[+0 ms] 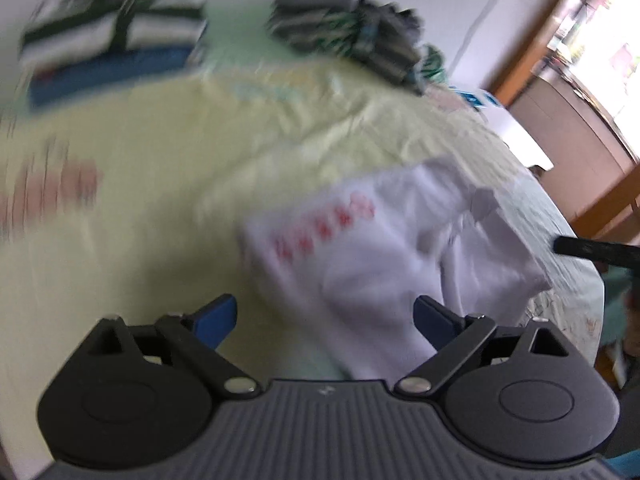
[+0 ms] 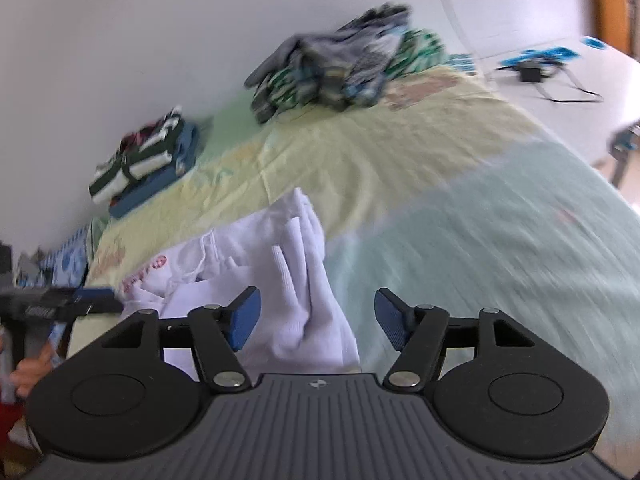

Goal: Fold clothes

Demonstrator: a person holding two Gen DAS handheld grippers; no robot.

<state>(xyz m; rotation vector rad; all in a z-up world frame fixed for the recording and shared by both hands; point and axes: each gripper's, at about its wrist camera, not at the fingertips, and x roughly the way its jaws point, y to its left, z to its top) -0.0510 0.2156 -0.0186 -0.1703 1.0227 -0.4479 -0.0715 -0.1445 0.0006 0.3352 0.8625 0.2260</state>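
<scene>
**White garment loose on the bed, both tools empty**

Jaws stand wide apart on both tools, and nothing is held between the blue pads of either. The left gripper [image 1: 325, 320] hangs over the near edge of a crumpled white cotton garment with red printed lettering [image 1: 360, 248]; the right gripper [image 2: 318, 320] hangs over the same cloth from the other side, where it bunches into soft upright ridges [image 2: 280, 280]. The garment lies rumpled, not flat, on a bed covered with a pale yellow and mint-green sheet [image 2: 460, 220], close to the bed's near side.

Farther back on the bed, by the white wall, sits a neat stack of folded clothes in white, dark green and blue [image 2: 148, 164]. Beside it, well apart, lies a loose heap of grey and green patterned clothes [image 2: 340, 72]. Beyond the bed's far end a white counter carrying a small black device and cables [image 2: 532, 72] shows in the right wrist view.

Both views are smeared by motion, which suggests the tools are travelling fast. The risk from here, as I judge it, is a poor pinch: the cloth is bunched in layers, so closing on a ridge could catch several thicknesses or only a stray fold, and a lift would then drag the garment into a worse tangle or pull it off the near edge. Catching the sheet along with the garment is also possible where the two lie pressed together.
</scene>
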